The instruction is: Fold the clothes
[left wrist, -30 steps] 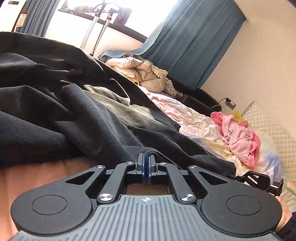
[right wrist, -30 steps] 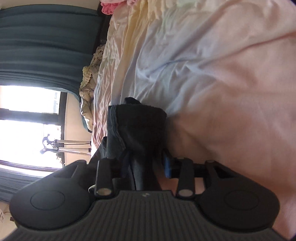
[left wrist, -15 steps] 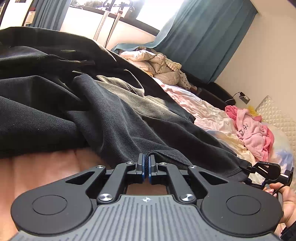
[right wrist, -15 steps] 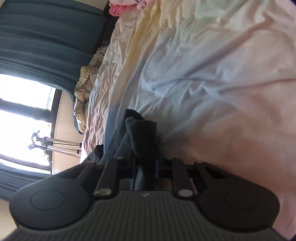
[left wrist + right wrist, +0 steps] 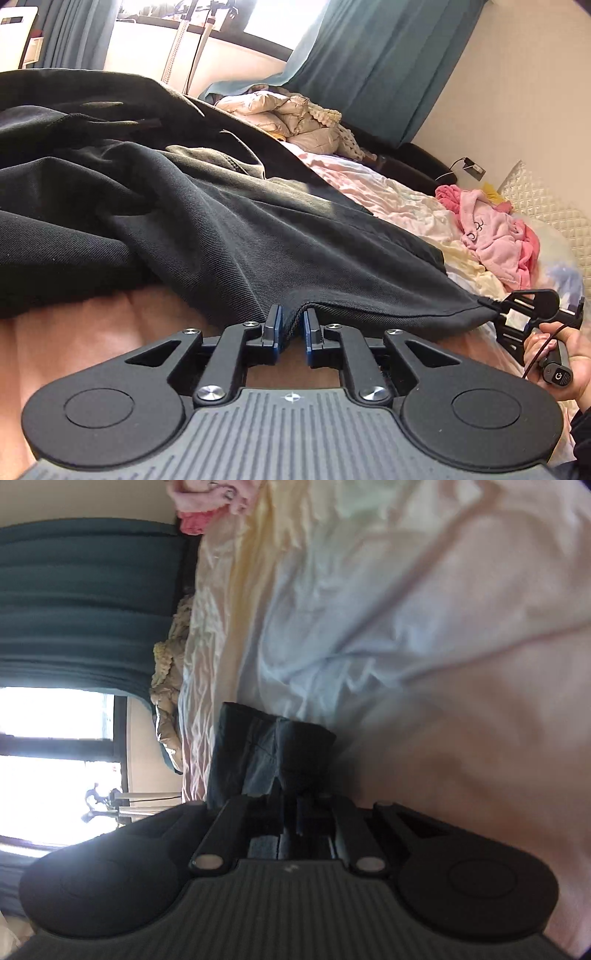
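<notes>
The left gripper [image 5: 290, 325] has just been opened a little, its pads now apart with the hem of the black garment [image 5: 207, 221] loose between them, while the right gripper [image 5: 291, 805] has just been closed tight on a corner of that hem. The hold is judged to be passing to the right for the next fold. The garment is spread on the bed [image 5: 388, 192], far and left of both grippers.

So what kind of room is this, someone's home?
Most likely a home bedroom: a bed with a rumpled pastel sheet, teal curtains beside a bright window, and clothes lying about, such as the dark garment.
</notes>
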A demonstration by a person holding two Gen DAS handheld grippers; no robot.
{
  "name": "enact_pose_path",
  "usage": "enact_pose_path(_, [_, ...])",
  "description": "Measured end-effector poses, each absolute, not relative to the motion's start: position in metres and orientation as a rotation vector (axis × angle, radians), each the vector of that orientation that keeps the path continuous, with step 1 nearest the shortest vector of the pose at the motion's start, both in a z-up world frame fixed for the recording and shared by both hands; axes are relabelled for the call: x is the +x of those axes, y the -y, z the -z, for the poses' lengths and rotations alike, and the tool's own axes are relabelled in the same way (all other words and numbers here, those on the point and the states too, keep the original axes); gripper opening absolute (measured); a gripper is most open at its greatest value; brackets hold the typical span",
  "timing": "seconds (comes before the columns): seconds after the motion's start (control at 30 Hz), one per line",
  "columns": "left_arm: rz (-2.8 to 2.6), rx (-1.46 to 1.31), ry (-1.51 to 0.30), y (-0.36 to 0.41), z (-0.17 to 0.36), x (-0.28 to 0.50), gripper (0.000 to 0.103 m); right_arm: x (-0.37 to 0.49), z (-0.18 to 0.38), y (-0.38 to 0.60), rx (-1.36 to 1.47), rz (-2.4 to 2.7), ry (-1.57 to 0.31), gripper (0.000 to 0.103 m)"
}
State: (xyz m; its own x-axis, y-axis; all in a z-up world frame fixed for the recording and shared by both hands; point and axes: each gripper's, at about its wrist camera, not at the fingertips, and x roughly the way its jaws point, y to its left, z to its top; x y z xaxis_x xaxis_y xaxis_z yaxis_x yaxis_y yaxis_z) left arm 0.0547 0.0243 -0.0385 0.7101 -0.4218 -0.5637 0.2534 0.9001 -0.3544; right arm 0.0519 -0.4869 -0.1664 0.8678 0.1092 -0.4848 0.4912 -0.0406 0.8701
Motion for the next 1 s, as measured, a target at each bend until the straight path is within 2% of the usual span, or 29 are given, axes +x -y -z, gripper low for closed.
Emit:
enact_pose_path(0.03, [0.379,-0.265,-0.692,-0.029,0.034,0.051,0.030,0.050,0.167,0.488,1.607,0.321,-0.474,0.007])
enact_pose_path(0.1, [0.353,-0.303,-0.689,-0.044,0.023,0.042,0.053,0.051,0.157,0.489,1.560,0.301,-0.450,0.009])
enact_pose_path(0.17, [0.287,-0.386,-0.690,-0.072,0.009,0.034,0.056,0.053,0.141,0.488,1.494,0.270,-0.415,0.010])
enact_pose_path(0.27, [0.163,-0.583,-0.702,-0.130,-0.006,0.022,0.071,0.051,0.140,0.489,1.494,0.257,-0.407,0.010])
enact_pose_path(0.43, [-0.095,-1.051,-0.712,-0.244,0.005,-0.008,0.076,0.047,0.150,0.490,1.570,0.289,-0.431,0.010])
enact_pose_path(0.57, [-0.232,-1.298,-0.659,-0.293,0.040,-0.019,0.075,0.050,0.146,0.488,1.547,0.292,-0.430,0.011])
enact_pose_path(0.67, [-0.304,-1.383,-0.658,-0.310,0.058,-0.011,0.072,0.051,0.149,0.488,1.552,0.294,-0.434,0.011])
enact_pose_path(0.73, [-0.348,-1.396,-0.624,-0.319,0.062,-0.005,0.064,0.052,0.150,0.489,1.551,0.294,-0.436,0.011])
enact_pose_path(0.8, [-0.359,-1.348,-0.593,-0.323,0.053,0.002,0.044,0.054,0.141,0.487,1.501,0.277,-0.390,0.010])
enact_pose_path(0.83, [-0.364,-1.320,-0.578,-0.324,0.048,0.006,0.039,0.055,0.136,0.486,1.476,0.268,-0.368,0.008])
enact_pose_path(0.87, [-0.359,-1.273,-0.569,-0.324,0.040,0.010,0.023,0.057,0.131,0.485,1.451,0.260,-0.346,0.007])
enact_pose_path(0.9, [-0.349,-1.219,-0.562,-0.323,0.031,0.015,0.012,0.058,0.126,0.484,1.425,0.250,-0.322,0.006])
enact_pose_path(1.0, [-0.320,-1.141,-0.494,-0.330,-0.011,0.016,0.009,0.058,0.100,0.481,1.349,0.176,-0.198,0.005])
